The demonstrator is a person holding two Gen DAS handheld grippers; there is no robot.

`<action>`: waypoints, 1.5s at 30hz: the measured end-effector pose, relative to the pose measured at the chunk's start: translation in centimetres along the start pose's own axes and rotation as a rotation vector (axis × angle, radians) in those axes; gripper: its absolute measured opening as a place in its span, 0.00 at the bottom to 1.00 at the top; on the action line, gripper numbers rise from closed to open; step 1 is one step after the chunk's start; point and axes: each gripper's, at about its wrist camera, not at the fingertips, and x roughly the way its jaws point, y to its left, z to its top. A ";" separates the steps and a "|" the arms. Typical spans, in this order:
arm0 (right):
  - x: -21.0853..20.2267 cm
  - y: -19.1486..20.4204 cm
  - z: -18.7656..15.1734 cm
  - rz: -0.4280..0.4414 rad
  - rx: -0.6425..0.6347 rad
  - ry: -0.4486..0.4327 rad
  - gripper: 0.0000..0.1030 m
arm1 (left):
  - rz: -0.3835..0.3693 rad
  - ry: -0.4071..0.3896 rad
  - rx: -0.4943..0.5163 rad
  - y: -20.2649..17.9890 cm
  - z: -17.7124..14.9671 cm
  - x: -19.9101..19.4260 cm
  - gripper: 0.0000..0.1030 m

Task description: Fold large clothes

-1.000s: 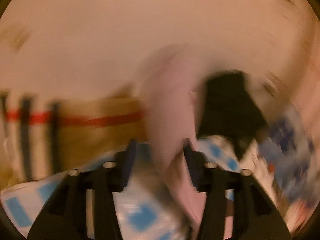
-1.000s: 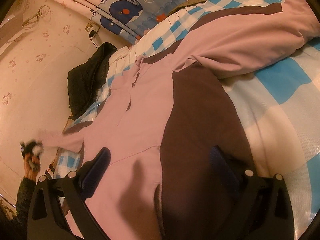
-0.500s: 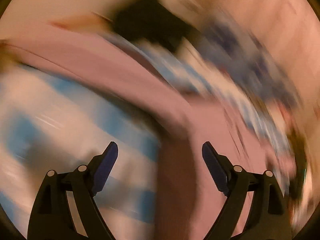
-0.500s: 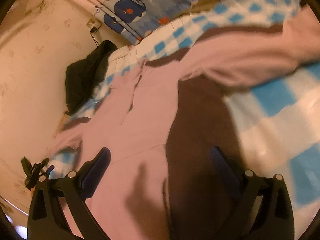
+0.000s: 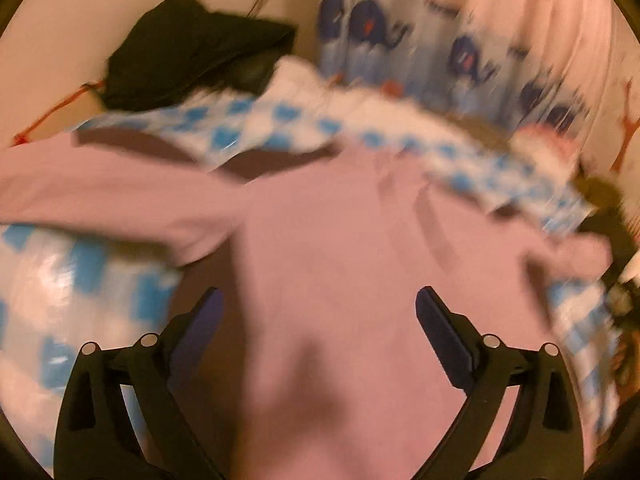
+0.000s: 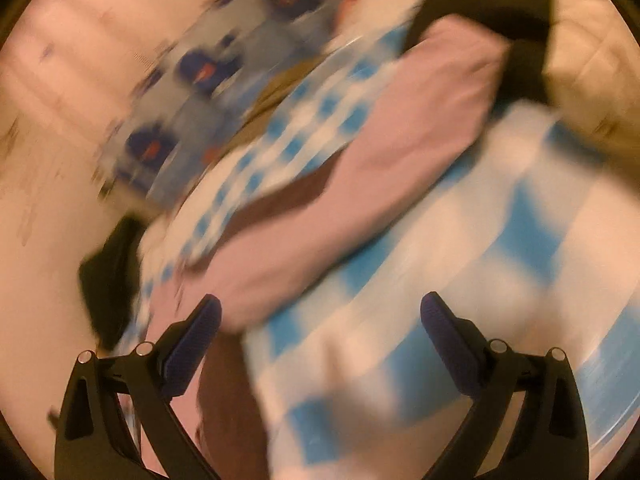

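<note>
Garment: big pale-pink long-sleeved top [image 5: 340,248] lies flat on bed, front up, sleeves out to both sides, prob. spread ready for folding
L tool: left gripper [image 5: 316,312] jaws wide apart, holding nothing, over top's body
R tool: right gripper [image 6: 320,320] also spread, empty, near pink sleeve [image 6: 360,184]
Surface: blue-white checked sheet [image 6: 460,280]
Room: whale-print curtain [image 5: 400,28], black clothing heap [image 5: 188,60] by wall; views blurred
</note>
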 end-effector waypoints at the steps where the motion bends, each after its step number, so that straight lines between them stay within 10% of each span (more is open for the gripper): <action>1: 0.0 -0.8 1.2 -0.004 0.031 -0.015 0.93 | -0.030 -0.019 -0.022 -1.2 0.0 0.3 0.90; 6: 1.8 -3.9 6.8 -0.097 0.100 -0.062 0.93 | -0.184 0.000 -0.188 -5.7 -2.3 4.4 0.90; 14: 5.8 -5.0 10.4 -0.188 0.118 -0.147 0.91 | -0.163 0.097 -0.200 -5.0 -6.2 7.0 0.90; 18: 7.1 -3.9 11.4 -0.217 0.089 -0.150 0.27 | -0.156 0.111 -0.257 -3.8 -6.6 7.4 0.90; 21: 6.3 -2.0 12.0 -0.177 0.053 -0.188 0.21 | -0.155 0.114 -0.257 -3.9 -6.5 7.6 0.90; 34: 1.1 19.1 12.2 0.164 -0.189 -0.312 0.21 | -0.056 -0.026 -0.304 -1.5 -4.3 4.6 0.90; 45: 3.3 41.1 2.4 0.384 -0.485 -0.210 0.21 | 0.086 -0.181 -0.381 4.1 -1.4 0.2 0.90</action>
